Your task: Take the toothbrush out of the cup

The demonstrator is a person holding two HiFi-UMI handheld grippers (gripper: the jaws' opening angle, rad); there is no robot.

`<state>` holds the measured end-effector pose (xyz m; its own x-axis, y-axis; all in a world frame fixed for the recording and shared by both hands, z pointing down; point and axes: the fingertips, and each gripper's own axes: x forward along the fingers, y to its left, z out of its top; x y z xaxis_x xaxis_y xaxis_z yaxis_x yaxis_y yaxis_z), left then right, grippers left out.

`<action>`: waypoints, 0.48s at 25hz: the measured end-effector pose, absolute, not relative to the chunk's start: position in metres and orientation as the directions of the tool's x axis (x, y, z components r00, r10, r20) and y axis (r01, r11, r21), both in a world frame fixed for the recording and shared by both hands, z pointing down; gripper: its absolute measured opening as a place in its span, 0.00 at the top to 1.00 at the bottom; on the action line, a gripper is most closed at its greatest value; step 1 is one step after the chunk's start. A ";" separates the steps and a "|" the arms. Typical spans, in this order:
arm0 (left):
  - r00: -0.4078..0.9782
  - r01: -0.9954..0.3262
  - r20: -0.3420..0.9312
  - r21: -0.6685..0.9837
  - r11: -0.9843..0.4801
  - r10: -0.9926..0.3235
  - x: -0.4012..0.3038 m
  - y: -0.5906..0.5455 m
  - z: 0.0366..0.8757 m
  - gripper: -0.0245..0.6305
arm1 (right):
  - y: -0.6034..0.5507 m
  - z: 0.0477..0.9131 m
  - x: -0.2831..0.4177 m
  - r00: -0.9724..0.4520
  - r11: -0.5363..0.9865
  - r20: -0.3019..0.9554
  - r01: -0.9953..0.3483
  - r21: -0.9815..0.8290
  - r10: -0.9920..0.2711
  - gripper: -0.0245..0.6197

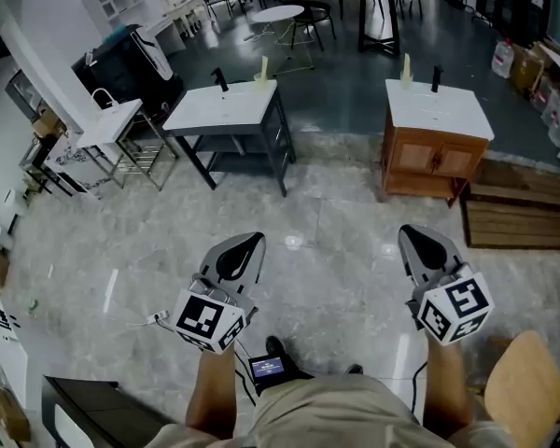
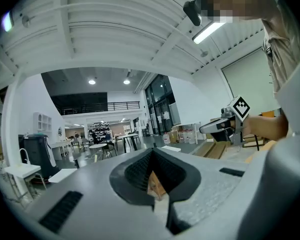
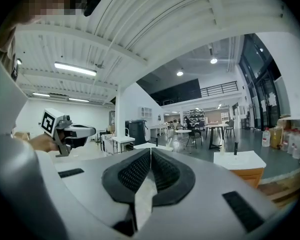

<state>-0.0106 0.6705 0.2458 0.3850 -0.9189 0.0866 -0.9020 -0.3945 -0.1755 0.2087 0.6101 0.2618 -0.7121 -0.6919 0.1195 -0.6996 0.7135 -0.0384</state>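
Hard to make out at this range: toothbrush, cup. Only pale upright shape [image 1: 264, 68] on white-topped dark-framed table [image 1: 215, 110], second pale shape [image 1: 407, 67] on white-topped wooden table [image 1: 443, 110]. Both stand well ahead of your left hand-held gripper [image 1: 254, 241] and right hand-held gripper [image 1: 409, 233]. Jaws of each pressed together, nothing between. Your forearms reach forward, side by side, over grey marble floor [image 1: 336, 222].

Pale cup [image 1: 406, 69] upright on wooden vanity [image 1: 439, 112]

Head view count: 2 tongs [image 1: 256, 240] [image 1: 407, 231], 3 sink counters [image 1: 98, 125] [image 1: 215, 110] [image 1: 445, 112], 2 black taps [image 1: 219, 79] [image 1: 437, 77], 2 pale upright items [image 1: 264, 69] [image 1: 406, 67], 1 wooden pallet [image 1: 523, 215], 1 wooden chair [image 1: 525, 385]
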 end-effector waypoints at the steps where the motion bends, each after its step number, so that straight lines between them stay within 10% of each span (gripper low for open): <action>1: 0.378 -0.906 0.082 -0.175 -0.387 -0.922 -0.023 0.669 0.246 0.96 | 0.605 0.260 0.200 -0.710 0.713 0.119 -0.701 -0.030 -0.694 0.95; 12: 0.377 -0.914 0.054 -0.140 -0.381 -0.924 -0.222 0.599 0.257 0.96 | 0.524 0.252 0.046 -0.623 0.628 0.112 -0.778 0.015 -0.774 0.95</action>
<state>-0.2224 0.5987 0.2571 0.3774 -0.9245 0.0542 -0.9139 -0.3813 -0.1396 0.0463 0.5244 0.2521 -0.6231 -0.7741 0.1118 -0.7778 0.6283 0.0154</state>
